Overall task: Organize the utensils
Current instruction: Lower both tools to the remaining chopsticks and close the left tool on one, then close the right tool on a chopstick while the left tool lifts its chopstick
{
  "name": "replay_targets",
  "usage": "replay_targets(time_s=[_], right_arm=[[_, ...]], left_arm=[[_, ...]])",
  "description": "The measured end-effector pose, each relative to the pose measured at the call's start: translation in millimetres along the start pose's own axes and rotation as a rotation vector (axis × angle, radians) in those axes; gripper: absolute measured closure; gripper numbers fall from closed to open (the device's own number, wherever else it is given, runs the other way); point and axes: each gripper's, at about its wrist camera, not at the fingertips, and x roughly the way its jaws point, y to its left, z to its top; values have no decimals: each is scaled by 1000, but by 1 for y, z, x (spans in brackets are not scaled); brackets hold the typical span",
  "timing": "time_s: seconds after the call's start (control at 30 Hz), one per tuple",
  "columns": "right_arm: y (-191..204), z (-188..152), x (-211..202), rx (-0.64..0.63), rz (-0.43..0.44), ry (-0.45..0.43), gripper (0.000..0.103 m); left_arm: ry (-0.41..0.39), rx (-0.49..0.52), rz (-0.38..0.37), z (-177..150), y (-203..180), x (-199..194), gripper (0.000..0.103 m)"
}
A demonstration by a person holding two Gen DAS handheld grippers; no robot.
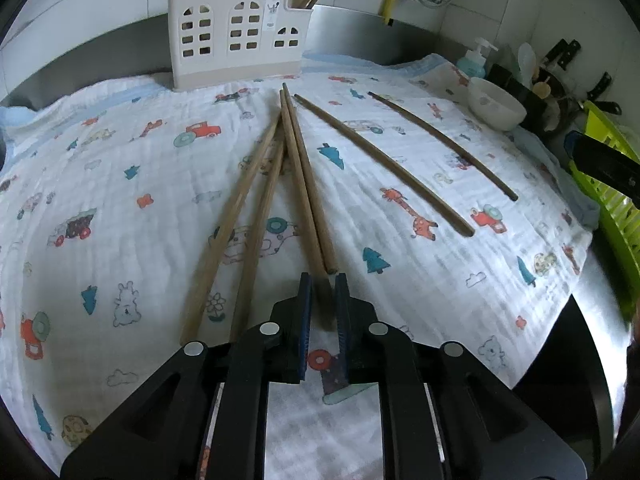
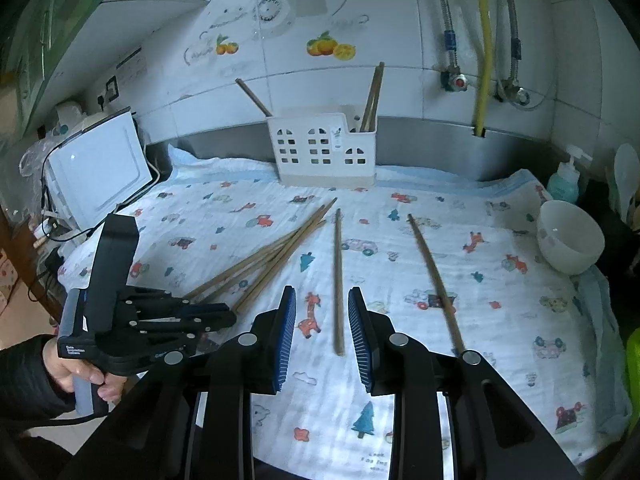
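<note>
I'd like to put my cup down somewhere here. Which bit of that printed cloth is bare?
Bare cloth lies left of the fanned wooden chopsticks, toward the white oven, and at the near right corner of the printed cloth. The middle is crowded with chopsticks; the white bowl takes the far right, the white house-shaped holder the back.

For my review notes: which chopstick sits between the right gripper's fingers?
On the printed cloth, in front of the white holder, the chopstick lies alone, pointing straight at the holder. A crossed pile lies to its left; the darker one to its right slants.

Open cloth right of scattered chopsticks; bowl, perhaps bottle, crowding far right edge
</note>
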Motion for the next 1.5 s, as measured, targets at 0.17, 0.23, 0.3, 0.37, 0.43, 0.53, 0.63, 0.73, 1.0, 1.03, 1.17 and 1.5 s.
replay_targets(time_s=[0.17, 0.23, 0.3, 0.37, 0.43, 0.53, 0.63, 0.73, 1.0, 1.03, 1.17, 1.5], right_arm=[[2, -2, 4, -3, 3, 6, 76], [2, -2, 5, 1, 3, 6, 76], [1, -3, 7, 10, 6, 8, 76], [0, -4, 10, 16, 7, 15, 76], [0, -6, 12, 17, 5, 21, 76], [0, -9, 16, 18, -6, 29, 76], [-1, -12, 22, 31, -3, 42, 76], [-1, -14, 28, 40, 1, 55, 76], [1, -14, 50, 73, 14, 76, 76], [0, -15, 52, 81, 12, 78, 76], [-6, -22, 68, 90, -22, 115, 76], [-11, -37, 95, 81, -55, 177, 85]], left_arm=[[-7, -17, 34, 2, 7, 0, 90], [-7, -27, 21, 2, 9, 0, 90], [-11, -16, 26, 3, 7, 2, 93], [-19, -5, 34, 3, 4, 4, 93], [-26, 16, 52, 4, 1, 5, 95], [-28, 21, 52, 5, 1, 3, 96], [-51, 18, 43, 8, 4, -5, 97], [-92, 21, 41, 13, 7, -19, 97], [-172, 10, 49, 31, 20, -45, 97], [-178, 7, 48, 33, 23, -47, 97], [-197, -3, 34, 41, 30, -52, 97], [-259, 10, 30, 66, 36, -67, 97]])
